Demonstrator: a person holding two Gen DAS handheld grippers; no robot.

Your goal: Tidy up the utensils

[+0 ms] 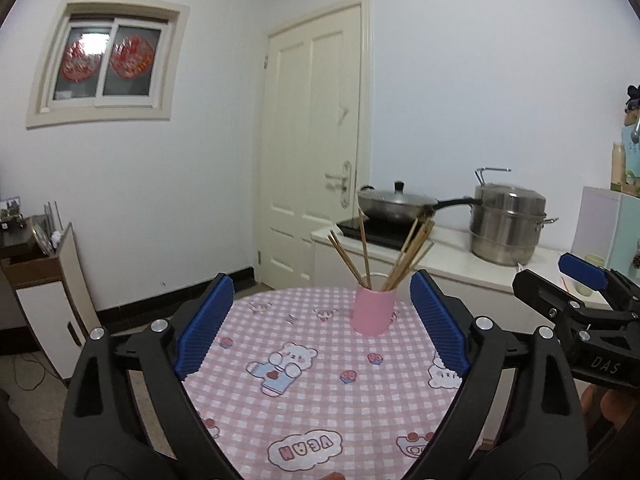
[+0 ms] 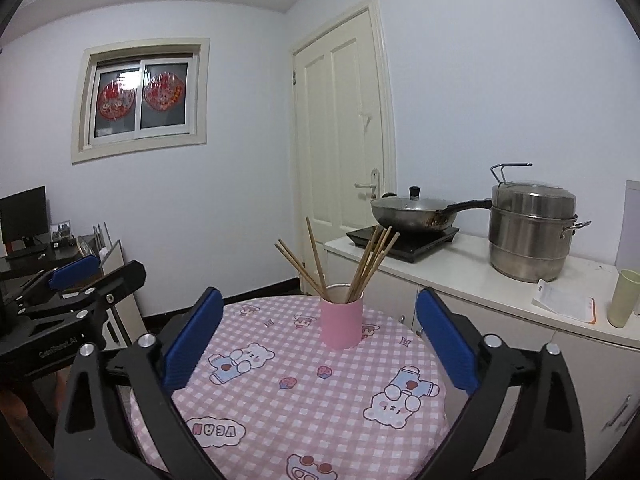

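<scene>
The chopsticks (image 2: pixel 340 264) are stood in the pink cup (image 2: pixel 342 322), which sits upright toward the far side of the round table (image 2: pixel 280 392) on its checked cloth; they are fanned out against the rim, so the sorting looks finished. Both tongs are held back from the cup and well apart from it. The left gripper (image 1: pixel 320 328) is spread wide with nothing between its blue pads, and the right gripper (image 2: pixel 316 340) is likewise wide and empty, presumably so that the cup is left undisturbed. The number of chopsticks cannot be counted surely, since they overlap. The cup's inside is hidden. The near table edge is cut off by the gripper frames.
</scene>
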